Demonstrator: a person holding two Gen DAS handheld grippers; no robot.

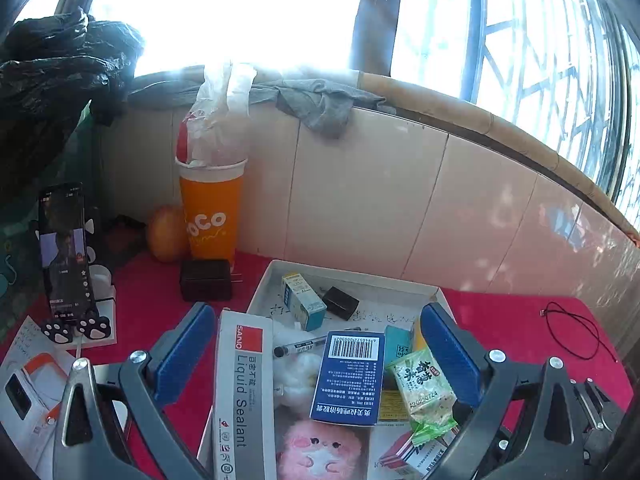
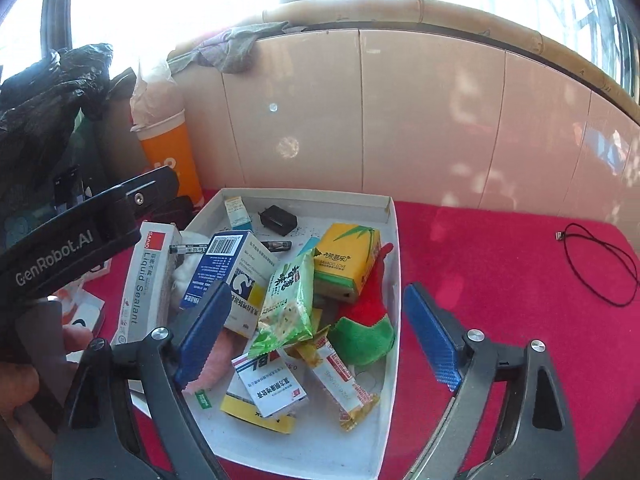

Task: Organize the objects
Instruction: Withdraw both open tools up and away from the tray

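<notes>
- Judging how the things in the white tray (image 2: pixel 390 216) will handle, going left to right across it: the long sealant box (image 1: pixel 240 392) leans on the tray's left edge, partly over the rim; it looks stiff and fairly heavy, so a grip across its narrow width near the middle should hold best.
- Just right of it, the blue medicine box (image 1: pixel 350 376) lies tilted on the pile; light card that crushes easily, best taken by its two flat faces.
- The green snack packet (image 2: pixel 290 300) rests mid-tray; soft, slick and crackly, so a sealed end is probably the safest hold.
- The yellow tissue pack (image 2: pixel 348 260) sits by the right edge atop a red and green cloth (image 2: pixel 364 320); both are soft and squashable.
- Left gripper (image 1: pixel 320 354) hangs over the tray with its jaws spread wide, gripping nothing.
- Right gripper (image 2: pixel 316 330) stands wide too, empty, above the tray's near right corner.
</notes>
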